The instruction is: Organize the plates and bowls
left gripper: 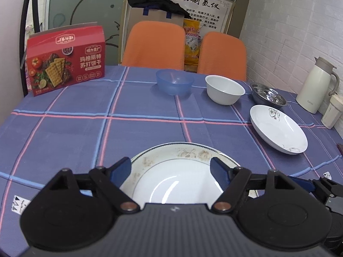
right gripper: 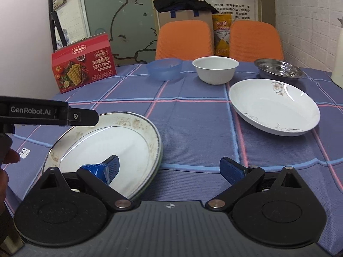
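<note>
A white plate with a stained, grey-lined rim (left gripper: 182, 156) (right gripper: 120, 137) lies on the checked cloth close in front of me. My left gripper (left gripper: 170, 169) hovers over it, open, one blue finger near each side of the rim, holding nothing. In the right wrist view, my left gripper (right gripper: 94, 118) shows side-on above the plate's far left edge. My right gripper (right gripper: 170, 169) is open too: its left finger (right gripper: 111, 167) is over the plate's near right part, the other over bare cloth. Further back are a deep white flowered plate (right gripper: 272, 111) (left gripper: 278, 128), a blue bowl (left gripper: 174, 84), a white bowl (left gripper: 224, 90) and a steel bowl (left gripper: 269, 95).
A red cracker box (left gripper: 66, 62) stands at the table's back left. A cream thermos jug (left gripper: 317, 85) and a small container (left gripper: 332, 113) are by the right wall. Two orange chairs (left gripper: 154, 45) face the far edge. A hand (right gripper: 8, 160) shows at the left.
</note>
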Demonstrator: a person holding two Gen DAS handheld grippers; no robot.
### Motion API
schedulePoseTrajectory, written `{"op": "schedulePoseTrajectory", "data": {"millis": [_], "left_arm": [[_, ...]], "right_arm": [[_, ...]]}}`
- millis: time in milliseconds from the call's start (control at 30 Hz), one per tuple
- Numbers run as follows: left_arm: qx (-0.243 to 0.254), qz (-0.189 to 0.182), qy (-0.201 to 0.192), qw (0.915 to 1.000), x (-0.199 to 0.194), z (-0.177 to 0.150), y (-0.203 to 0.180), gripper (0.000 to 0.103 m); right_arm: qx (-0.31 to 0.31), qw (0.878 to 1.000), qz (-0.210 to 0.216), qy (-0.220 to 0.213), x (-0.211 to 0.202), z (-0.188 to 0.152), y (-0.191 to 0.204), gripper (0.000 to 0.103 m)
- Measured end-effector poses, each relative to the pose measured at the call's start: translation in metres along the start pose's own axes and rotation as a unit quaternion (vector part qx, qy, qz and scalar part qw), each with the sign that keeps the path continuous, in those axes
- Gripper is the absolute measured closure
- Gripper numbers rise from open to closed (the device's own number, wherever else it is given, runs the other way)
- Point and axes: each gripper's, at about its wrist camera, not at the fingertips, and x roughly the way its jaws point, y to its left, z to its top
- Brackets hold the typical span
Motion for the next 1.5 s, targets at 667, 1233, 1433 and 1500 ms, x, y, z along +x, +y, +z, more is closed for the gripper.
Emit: {"op": "schedulePoseTrajectory", "data": {"millis": [667,1233,1433,1500], "left_arm": [[0.074,-0.002,0.032,0.9968,0.055,0.031,-0.093,0.027],[0.105,0.013,0.070,0.9920,0.113,0.066,-0.128,0.027],[0.106,-0.052,0.092,0.9887,0.138,0.086,-0.151,0.027],[0.107,-0.067,0.103,0.9866,0.152,0.091,-0.158,0.027]], "right_arm": [[0.148,0.987,-0.068,-0.018,-0.019,0.001,-0.124,0.015],[0.129,0.987,-0.090,-0.034,0.005,0.043,-0.184,0.015],[0.124,0.987,-0.099,-0.030,0.016,0.052,-0.196,0.015],[0.120,0.987,-0.100,-0.022,0.023,0.054,-0.198,0.015]]}}
